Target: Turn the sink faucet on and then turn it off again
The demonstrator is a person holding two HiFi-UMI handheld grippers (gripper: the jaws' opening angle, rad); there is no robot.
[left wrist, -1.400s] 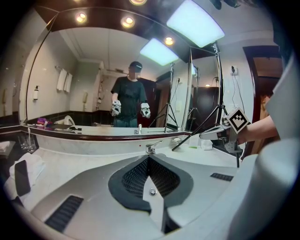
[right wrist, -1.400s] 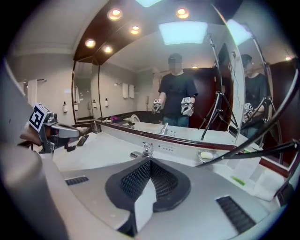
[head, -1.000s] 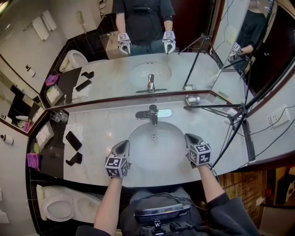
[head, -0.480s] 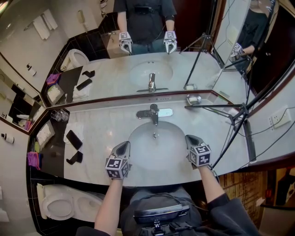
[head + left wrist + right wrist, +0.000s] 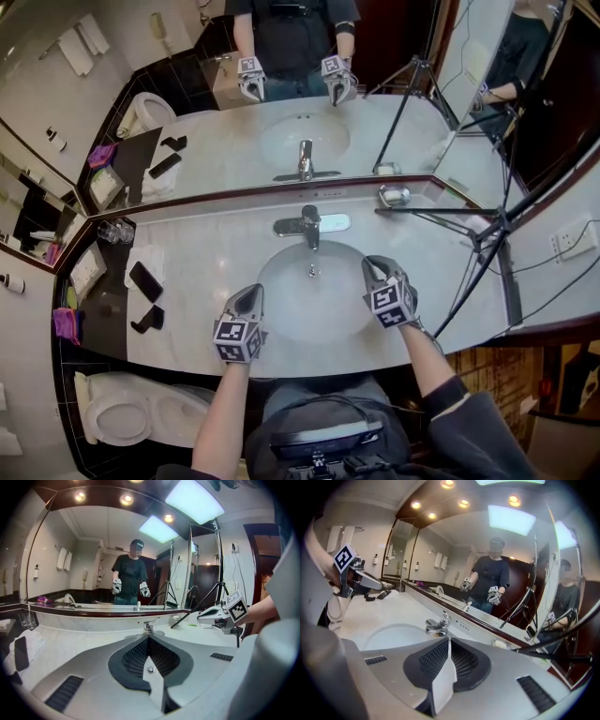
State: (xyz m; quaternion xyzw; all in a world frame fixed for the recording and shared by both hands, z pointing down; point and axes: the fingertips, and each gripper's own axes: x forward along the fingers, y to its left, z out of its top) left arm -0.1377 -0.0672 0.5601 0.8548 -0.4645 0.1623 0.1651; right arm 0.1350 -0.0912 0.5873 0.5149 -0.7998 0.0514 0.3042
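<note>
The chrome faucet (image 5: 309,226) stands behind the white sink basin (image 5: 281,300), lever centred, and I see no water running. It also shows ahead as the faucet (image 5: 149,625) and the faucet (image 5: 438,624). My left gripper (image 5: 251,293) hovers shut over the basin's front left rim, holding nothing. My right gripper (image 5: 374,266) hangs over the basin's right rim, rolled leftward, tips short of the faucet. Its jaws have just been opening and stand a crack apart with nothing between them. Each gripper sees the other: right gripper (image 5: 200,616), left gripper (image 5: 380,586).
A black tripod (image 5: 469,234) leans over the counter's right end by a soap dish (image 5: 393,196). Dark phones (image 5: 145,280), a white cloth and glasses (image 5: 116,232) sit at the left. A mirror backs the counter. A toilet (image 5: 120,418) stands lower left.
My right gripper has moved left and forward over the basin's rim and rolled to the left. The left gripper has stayed put.
</note>
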